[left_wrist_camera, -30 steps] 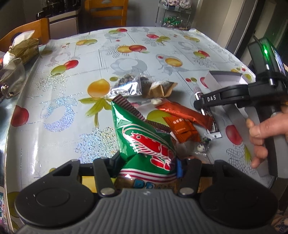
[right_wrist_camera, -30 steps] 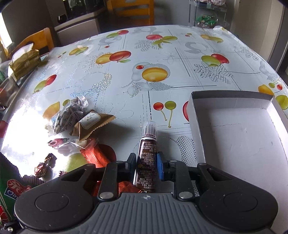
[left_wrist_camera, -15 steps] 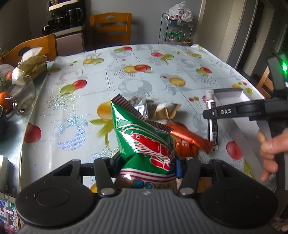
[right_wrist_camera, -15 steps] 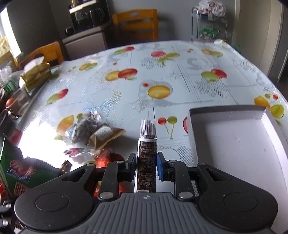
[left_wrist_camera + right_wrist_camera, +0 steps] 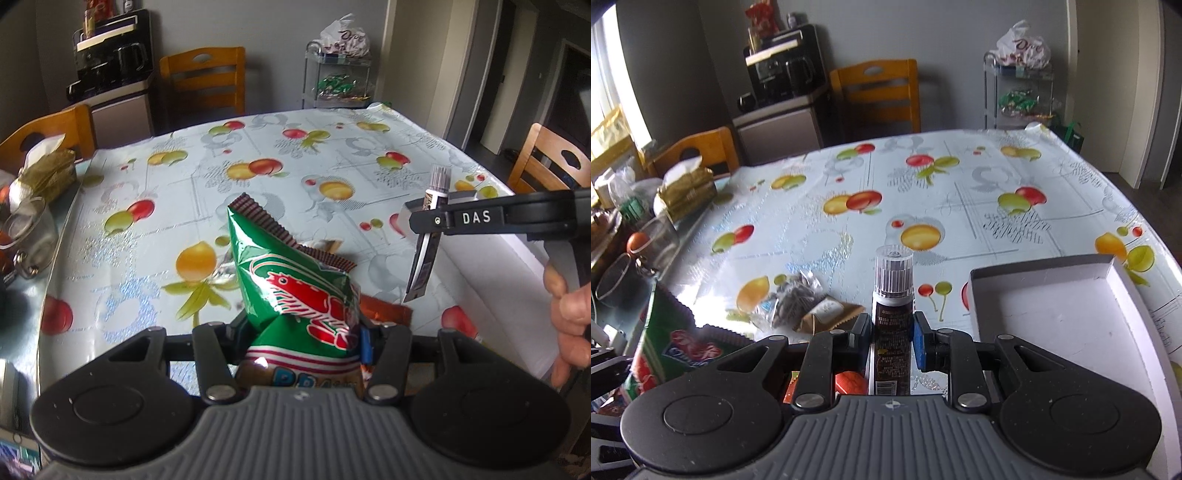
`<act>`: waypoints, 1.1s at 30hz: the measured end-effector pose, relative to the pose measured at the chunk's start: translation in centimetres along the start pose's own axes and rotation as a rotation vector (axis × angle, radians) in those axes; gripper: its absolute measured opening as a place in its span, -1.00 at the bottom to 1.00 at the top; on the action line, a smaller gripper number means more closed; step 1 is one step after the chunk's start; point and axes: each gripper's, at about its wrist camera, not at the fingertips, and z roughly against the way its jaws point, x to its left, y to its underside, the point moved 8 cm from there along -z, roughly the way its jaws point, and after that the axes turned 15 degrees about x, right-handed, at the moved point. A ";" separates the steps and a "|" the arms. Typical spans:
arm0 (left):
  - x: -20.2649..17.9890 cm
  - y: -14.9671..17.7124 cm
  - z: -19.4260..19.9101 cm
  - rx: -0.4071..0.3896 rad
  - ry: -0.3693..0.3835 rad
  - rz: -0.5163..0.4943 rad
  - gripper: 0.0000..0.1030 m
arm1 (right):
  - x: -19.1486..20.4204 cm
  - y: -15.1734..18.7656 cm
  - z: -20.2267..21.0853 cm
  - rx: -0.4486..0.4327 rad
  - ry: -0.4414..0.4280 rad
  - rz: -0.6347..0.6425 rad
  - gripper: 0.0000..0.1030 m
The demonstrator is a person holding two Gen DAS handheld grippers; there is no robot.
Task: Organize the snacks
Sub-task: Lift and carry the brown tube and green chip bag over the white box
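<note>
Left hand-held gripper clamps green bag, apparently airborne.

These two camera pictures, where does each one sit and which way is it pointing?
Left wrist view: sits on the left gripper, looking along its fingers over the table; it shows the clamped green snack bag, plus the right gripper and the person's right hand.
Right wrist view: sits on the right gripper, facing the same way; it shows the clamped brown tube beside the white box.
Shared: the table, green snack bag, brown tube, white box.
</note>
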 end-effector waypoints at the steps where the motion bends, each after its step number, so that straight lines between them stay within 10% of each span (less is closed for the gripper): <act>1: -0.2 -0.2 0.1 -0.004 0.003 -0.004 0.00 | -0.1 -0.1 0.4 -0.007 0.000 -0.003 -0.52; 33: -8.8 -4.3 -0.3 -0.040 0.126 -0.208 0.00 | -7.1 1.9 7.3 -0.119 0.115 -0.169 -0.52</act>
